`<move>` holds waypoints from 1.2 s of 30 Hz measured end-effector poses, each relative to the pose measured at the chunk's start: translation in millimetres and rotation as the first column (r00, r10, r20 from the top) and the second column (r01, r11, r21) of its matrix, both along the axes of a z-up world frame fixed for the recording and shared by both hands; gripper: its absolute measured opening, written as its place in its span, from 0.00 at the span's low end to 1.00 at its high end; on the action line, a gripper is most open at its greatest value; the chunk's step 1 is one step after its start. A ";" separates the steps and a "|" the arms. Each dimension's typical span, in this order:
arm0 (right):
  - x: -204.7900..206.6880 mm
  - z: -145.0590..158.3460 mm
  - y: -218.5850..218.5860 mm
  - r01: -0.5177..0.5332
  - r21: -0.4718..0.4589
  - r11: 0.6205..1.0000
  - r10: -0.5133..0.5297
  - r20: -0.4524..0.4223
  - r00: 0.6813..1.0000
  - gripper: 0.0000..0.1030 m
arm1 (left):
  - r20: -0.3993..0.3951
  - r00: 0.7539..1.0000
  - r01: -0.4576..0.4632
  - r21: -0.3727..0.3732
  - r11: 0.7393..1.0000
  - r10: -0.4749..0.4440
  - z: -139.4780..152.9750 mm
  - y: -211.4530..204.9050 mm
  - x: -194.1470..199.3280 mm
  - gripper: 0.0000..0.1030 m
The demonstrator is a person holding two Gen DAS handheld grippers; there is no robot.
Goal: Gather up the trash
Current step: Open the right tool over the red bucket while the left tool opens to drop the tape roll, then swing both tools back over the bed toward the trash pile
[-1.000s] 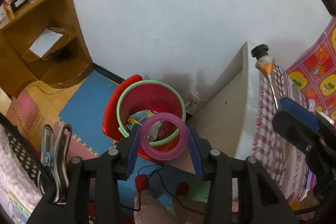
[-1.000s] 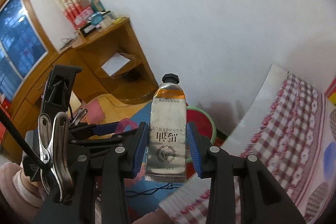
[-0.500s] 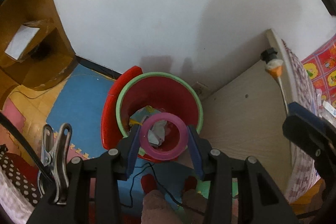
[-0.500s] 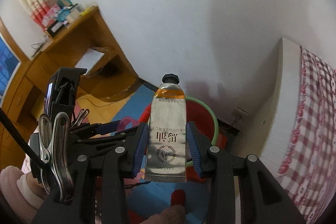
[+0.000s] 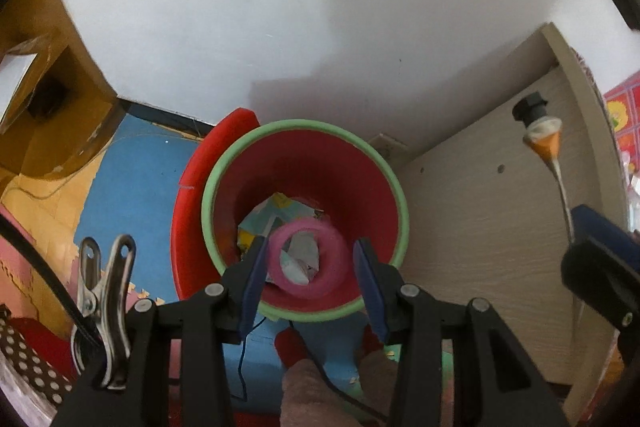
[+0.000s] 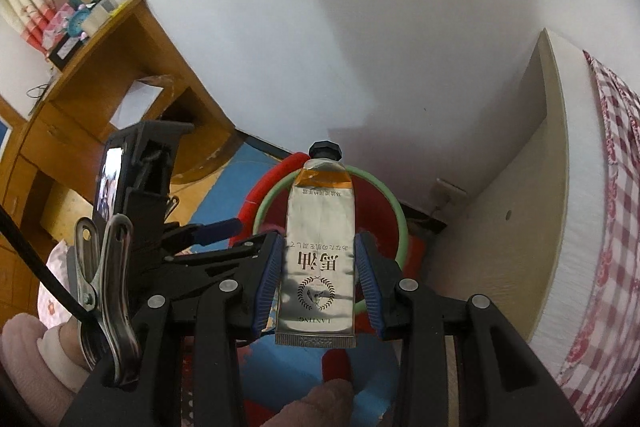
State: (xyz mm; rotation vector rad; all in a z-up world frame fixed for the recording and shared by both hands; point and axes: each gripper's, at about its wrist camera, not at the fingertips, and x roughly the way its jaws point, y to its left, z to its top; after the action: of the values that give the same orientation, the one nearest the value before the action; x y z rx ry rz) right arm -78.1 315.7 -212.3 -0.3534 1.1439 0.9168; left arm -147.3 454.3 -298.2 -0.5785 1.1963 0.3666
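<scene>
The red waste bin point(image 5: 304, 195), green-rimmed, stands on the floor against the wall and beside the bed's side panel point(image 5: 492, 211); it serves as the landmark. Both tools are positioned above its mouth, judged ready for dropping.

The left tongs point(image 5: 310, 263) are spread directly over the bin opening. The pink ring point(image 5: 306, 259) sits between the pads, touching the left one at most, so it appears released or nearly so.

The right tongs point(image 6: 316, 275) are clamped on the silver cream tube point(image 6: 318, 251), cap pointing toward the bin, just short of its near rim.

Only the left view shows crumpled paper point(image 5: 280, 215) inside the bin. Only the right view shows the tube's label.
</scene>
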 end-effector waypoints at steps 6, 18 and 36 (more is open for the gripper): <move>1.1 -11.5 13.4 0.021 -0.022 1.000 -0.021 -0.021 1.000 0.37 | -0.005 1.000 0.007 0.001 1.000 -0.007 -8.1 11.6 8.9 0.51; 6.4 -34.2 26.2 0.013 -0.065 0.998 -0.015 -0.032 0.999 0.38 | -0.028 0.998 -0.053 -0.019 0.998 0.053 -11.5 30.7 -4.9 0.51; 3.3 -39.7 20.3 0.020 -0.057 0.998 -0.022 -0.036 0.999 0.38 | -0.032 0.997 -0.066 -0.019 0.998 0.065 -6.4 18.4 -23.4 0.51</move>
State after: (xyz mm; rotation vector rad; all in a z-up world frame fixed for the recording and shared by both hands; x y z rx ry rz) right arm -74.8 336.0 -252.0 -0.3712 1.2066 0.8769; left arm -170.7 472.8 -304.6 -0.6326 1.2142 0.4212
